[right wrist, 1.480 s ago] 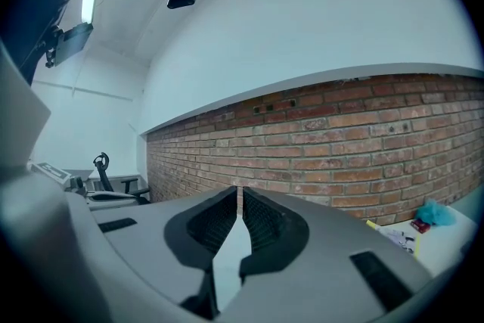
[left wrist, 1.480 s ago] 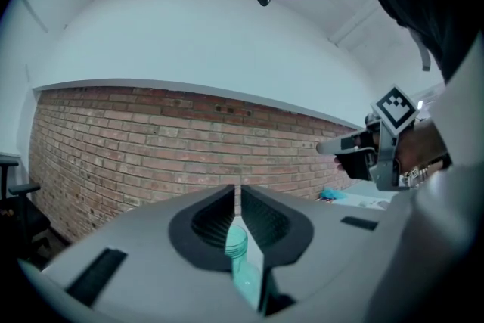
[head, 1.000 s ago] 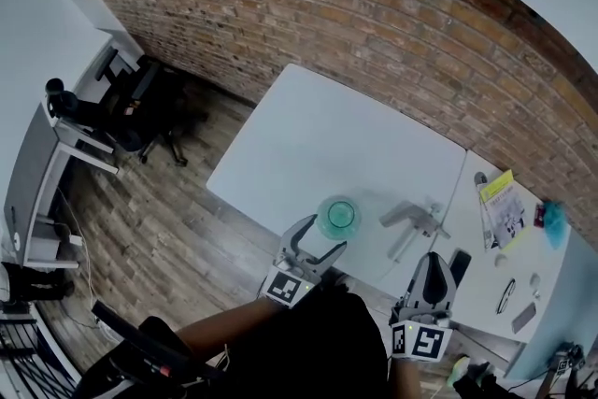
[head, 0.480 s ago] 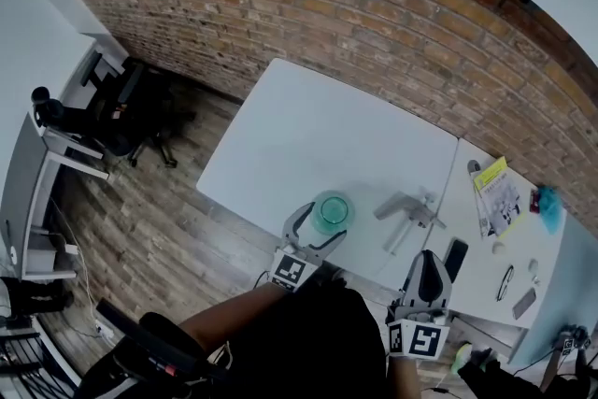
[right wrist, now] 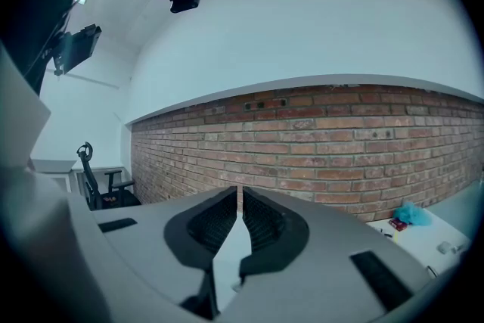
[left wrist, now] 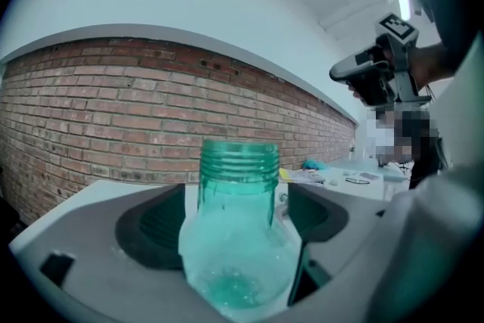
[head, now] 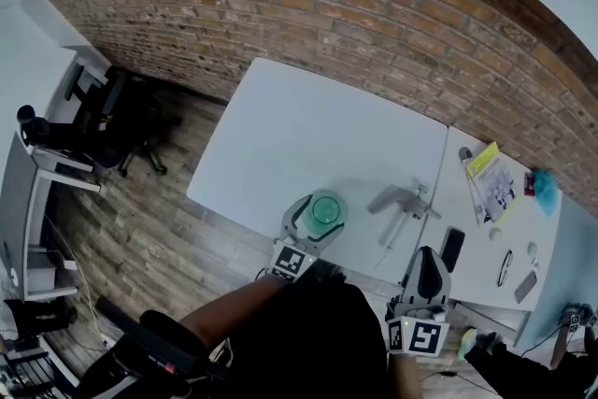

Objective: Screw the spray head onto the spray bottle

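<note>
The bottle [head: 326,208] is seen upright on the white table [head: 308,126], close to the near edge. Its threaded neck is open and no cap is fitted. It is flanked by the jaws of the left gripper [head: 316,218], one on each side. In the left gripper view a gap is seen between each pad and the neck. These jaws have just been opening, with the bottle between them, so the bottle is released rather than gripped.

The spray head [head: 400,201] is laid on its side to the right of the bottle, apart from it. Its thin tube is pointed toward the near edge. It is placed just left of the seam where a second table [head: 472,243] is joined on.

The right gripper [head: 427,259] is held at the near edge by that seam, well apart from the bottle. Its jaws are clenched together, and nothing is held between them. A dark flat thing [head: 451,248] is set just beside it on the second table, and a booklet [head: 491,182] lies farther back.

Behind the bottle and the spray head, the tabletop is left bare up to the brick wall [head: 374,5]. To the left of the table's edge, wooden floor [head: 140,220] and a chair [head: 121,121] are seen.
</note>
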### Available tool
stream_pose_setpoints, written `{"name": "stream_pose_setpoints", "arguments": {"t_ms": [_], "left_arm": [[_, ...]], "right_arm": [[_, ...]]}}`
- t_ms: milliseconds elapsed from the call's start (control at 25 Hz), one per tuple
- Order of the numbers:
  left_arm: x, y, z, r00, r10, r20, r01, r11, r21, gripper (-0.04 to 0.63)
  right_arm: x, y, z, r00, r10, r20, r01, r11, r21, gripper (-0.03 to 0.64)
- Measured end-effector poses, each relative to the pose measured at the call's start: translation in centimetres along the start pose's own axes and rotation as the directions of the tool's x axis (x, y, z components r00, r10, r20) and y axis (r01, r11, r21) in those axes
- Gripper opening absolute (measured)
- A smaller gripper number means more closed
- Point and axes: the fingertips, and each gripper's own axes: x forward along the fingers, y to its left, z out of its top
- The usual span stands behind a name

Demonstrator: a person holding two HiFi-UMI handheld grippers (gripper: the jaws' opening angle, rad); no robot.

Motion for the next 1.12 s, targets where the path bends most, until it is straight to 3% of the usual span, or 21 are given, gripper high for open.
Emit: {"name": "stream_pose_setpoints", "arguments": {"t_ms": [560,920,1120], "left_arm": [[2.2,0.7,0.9,0.998,-0.049,0.038,0.049,0.999,-0.001,0.402],[3.8,1.7,1.4,0.999,0.008,0.053,-0.007,1.0,-0.03,0.4],[5.2,1.8,1.3,1.0,-0.002,0.013,0.002,1.0,0.004,0.4]], "right_arm": [[2.0,-0.1,-2.6,0.997,-0.051,-0.063,0.053,0.998,0.03,0.009],[5.1,-2.8,-4.8,0.993,-0.018,-0.119,0.021,1.0,0.017,0.009],[6.7,-4.7,-6.2,0.99,-0.015,-0.141,0.031,0.994,0.107,0.009]]}}
